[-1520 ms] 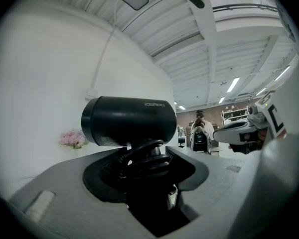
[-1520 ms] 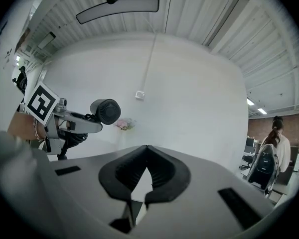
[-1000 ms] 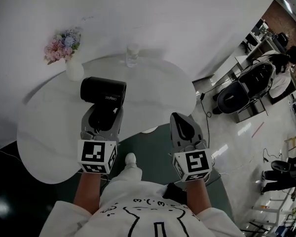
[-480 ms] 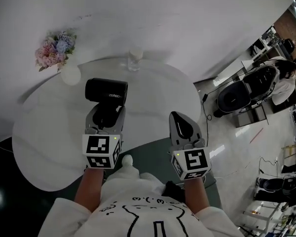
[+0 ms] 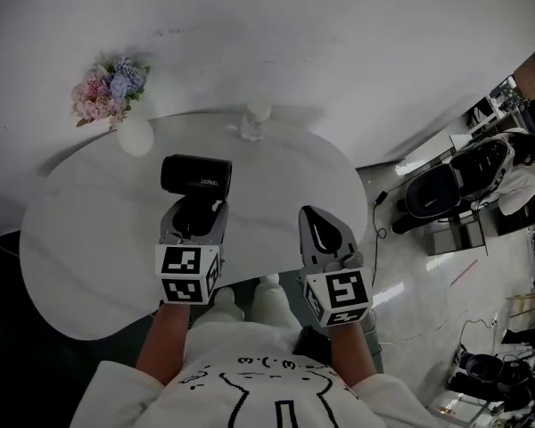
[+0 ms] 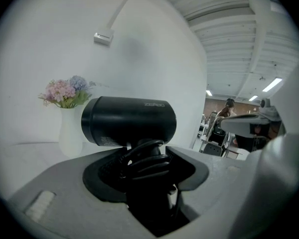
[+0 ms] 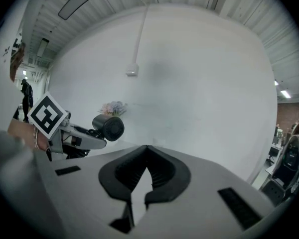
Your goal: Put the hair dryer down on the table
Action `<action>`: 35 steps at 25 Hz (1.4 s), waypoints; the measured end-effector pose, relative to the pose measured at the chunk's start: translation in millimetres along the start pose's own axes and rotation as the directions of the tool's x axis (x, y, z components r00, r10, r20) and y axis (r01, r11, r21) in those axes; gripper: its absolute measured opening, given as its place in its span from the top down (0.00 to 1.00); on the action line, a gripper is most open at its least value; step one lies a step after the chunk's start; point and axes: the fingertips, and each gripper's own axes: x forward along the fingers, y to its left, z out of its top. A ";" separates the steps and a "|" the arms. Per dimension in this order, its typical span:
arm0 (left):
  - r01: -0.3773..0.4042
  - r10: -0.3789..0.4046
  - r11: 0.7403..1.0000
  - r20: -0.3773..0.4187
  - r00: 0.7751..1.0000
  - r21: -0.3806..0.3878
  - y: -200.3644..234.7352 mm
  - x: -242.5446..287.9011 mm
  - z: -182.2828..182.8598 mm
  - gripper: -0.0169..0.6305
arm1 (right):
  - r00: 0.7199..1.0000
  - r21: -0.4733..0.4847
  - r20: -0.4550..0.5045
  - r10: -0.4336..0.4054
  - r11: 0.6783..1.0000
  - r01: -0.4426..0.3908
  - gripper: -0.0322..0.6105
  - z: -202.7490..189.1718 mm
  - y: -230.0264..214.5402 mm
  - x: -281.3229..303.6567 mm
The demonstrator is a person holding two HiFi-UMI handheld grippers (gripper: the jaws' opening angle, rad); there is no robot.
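Note:
A black hair dryer [image 5: 196, 175] stands upright over the white table [image 5: 89, 239], barrel across. Its cord is wound around the handle. My left gripper [image 5: 193, 210] is shut on that handle, just below the barrel. In the left gripper view the hair dryer [image 6: 129, 121] fills the middle, and the left gripper [image 6: 142, 158] has its dark pads pressed on the wrapped handle. My right gripper [image 5: 319, 223] hovers to the right, past the table's near edge, shut with nothing in it. In the right gripper view the right gripper [image 7: 147, 151] shows its tips touching, and the hair dryer [image 7: 109, 127] appears at the left.
A white vase [image 5: 134, 136] with pink and blue flowers [image 5: 110, 83] stands at the table's far left. A small clear glass [image 5: 254, 123] stands at the far edge. Chairs, salon equipment and a person [image 5: 517, 163] are off to the right.
The view has shifted a little. The left gripper still holds the hair dryer upright over the table, and the right gripper stays shut beside it.

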 end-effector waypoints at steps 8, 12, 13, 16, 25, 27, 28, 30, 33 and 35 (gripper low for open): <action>-0.107 0.103 0.992 -0.053 0.993 -0.063 -10.6 33.4 -14.2 0.60 | 0.994 -0.029 -0.009 0.110 0.993 -0.110 0.95 -1.0 -33.5 31.8; -0.151 0.143 0.985 -0.087 0.986 -0.089 -15.4 52.9 -21.9 0.60 | 0.987 -0.042 -0.009 0.157 0.987 -0.158 0.95 -0.1 -49.2 48.7; -0.160 0.151 0.983 -0.094 0.984 -0.092 -16.2 57.5 -24.1 0.60 | 0.986 -0.045 -0.008 0.167 0.985 -0.168 0.95 0.2 -52.4 52.7; -0.181 0.170 0.978 -0.113 0.979 -0.100 -18.8 71.1 -30.0 0.60 | 0.980 -0.052 -0.009 0.197 0.979 -0.197 0.95 -1.7 -60.2 63.0; -0.232 0.209 0.966 -0.186 0.960 -0.112 -22.5 106.3 -48.7 0.60 | 0.960 -0.055 -0.032 0.278 0.959 -0.280 0.95 -9.7 -76.8 90.6; -0.241 0.213 0.963 -0.203 0.956 -0.120 -21.1 115.2 -54.3 0.60 | 0.957 -0.054 -0.041 0.288 0.956 -0.290 0.95 -14.5 -80.1 96.3; -0.245 0.215 0.961 -0.212 0.953 -0.125 -20.6 119.2 -57.8 0.60 | 0.955 -0.052 -0.047 0.292 0.954 -0.294 0.95 -17.4 -81.9 98.7; -0.252 0.217 0.958 -0.234 0.948 -0.135 -20.5 126.6 -65.6 0.60 | 0.953 -0.045 -0.058 0.298 0.953 -0.300 0.95 -22.7 -86.2 103.0; -0.258 0.214 0.955 -0.265 0.940 -0.146 -20.9 138.2 -76.8 0.60 | 0.951 -0.030 -0.070 0.302 0.952 -0.304 0.95 -28.1 -93.3 110.3; -0.264 0.213 0.953 -0.285 0.935 -0.151 -20.9 145.4 -84.2 0.60 | 0.949 -0.021 -0.079 0.305 0.951 -0.308 0.95 -31.6 -96.6 114.5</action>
